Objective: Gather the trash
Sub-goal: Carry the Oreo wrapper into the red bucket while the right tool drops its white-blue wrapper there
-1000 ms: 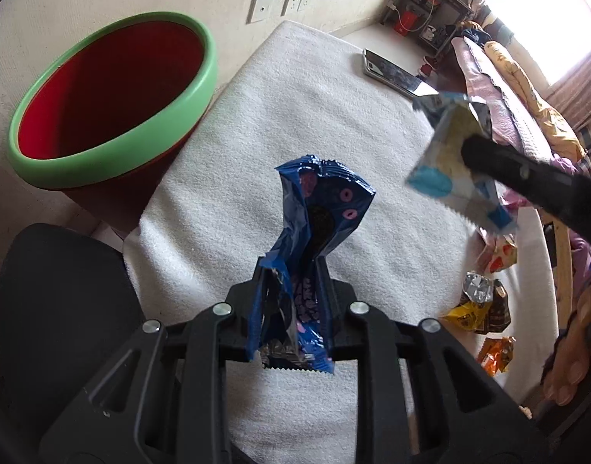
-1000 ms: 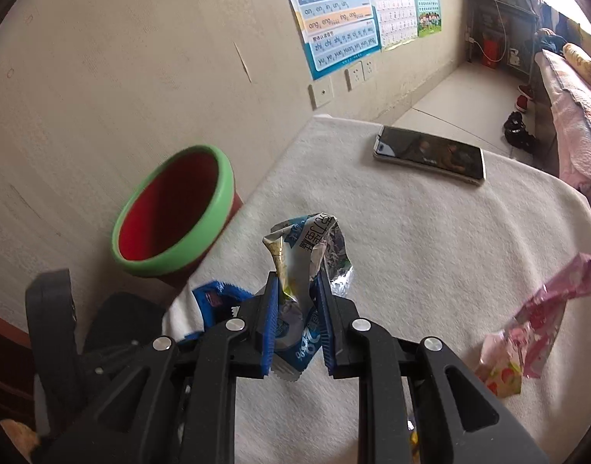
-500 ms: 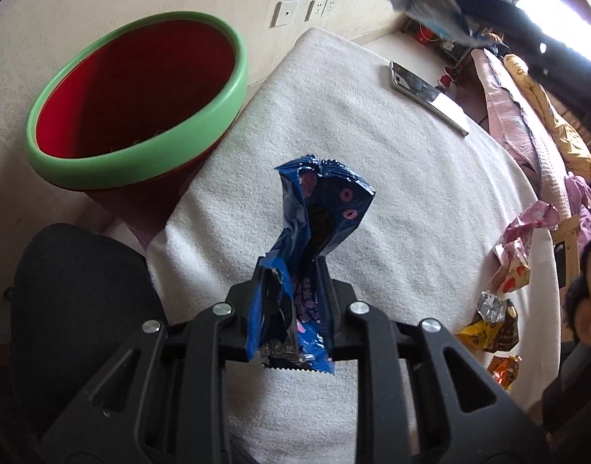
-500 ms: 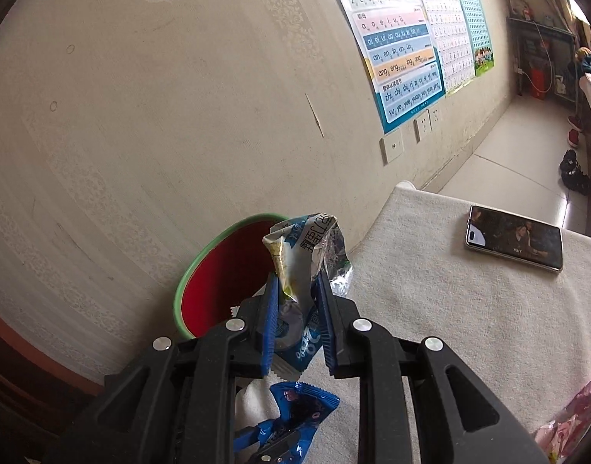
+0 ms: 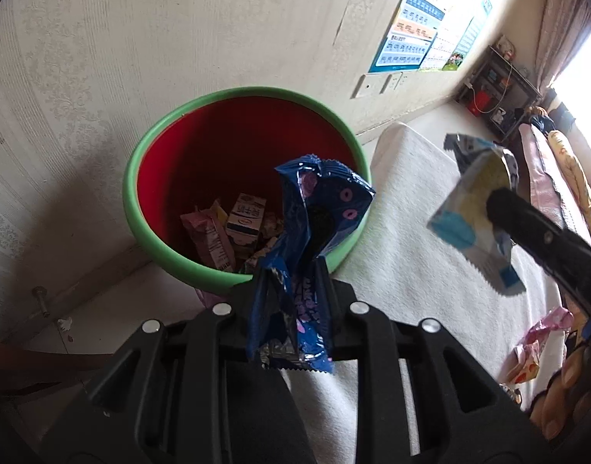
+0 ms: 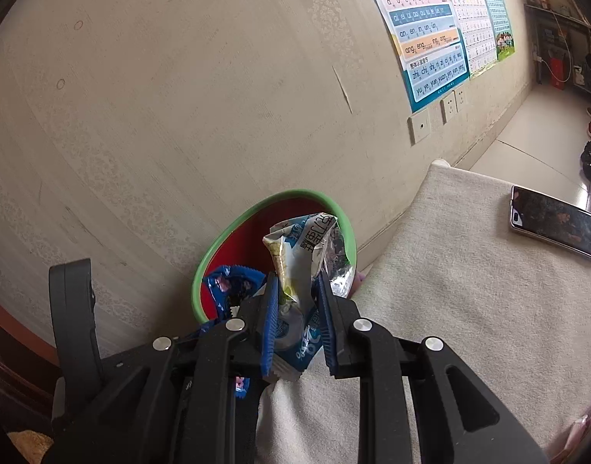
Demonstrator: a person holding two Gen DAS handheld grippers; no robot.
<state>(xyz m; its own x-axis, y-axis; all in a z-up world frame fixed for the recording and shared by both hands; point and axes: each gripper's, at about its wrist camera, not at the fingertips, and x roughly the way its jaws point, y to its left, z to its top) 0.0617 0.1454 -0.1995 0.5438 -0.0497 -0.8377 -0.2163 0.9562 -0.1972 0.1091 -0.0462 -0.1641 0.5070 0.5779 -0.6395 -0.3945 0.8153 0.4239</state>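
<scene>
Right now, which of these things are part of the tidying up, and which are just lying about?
Part of the job:
- dark blue wrapper in the left tool
- light blue and white wrapper in the right tool
- red bin with green rim
- pink wrapper on the white cloth

Just lying about:
- phone
- wall posters

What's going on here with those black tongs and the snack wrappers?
A person is clearing trash off a cloth-covered table, with a pair of tongs in each hand. The left tongs are clamped on a dark blue wrapper, held over the rim of a red bin with a green rim that already has wrappers and a small carton inside. The right tongs grip a light blue and white wrapper next to it. A phone and a pink wrapper remain on the table.
</scene>
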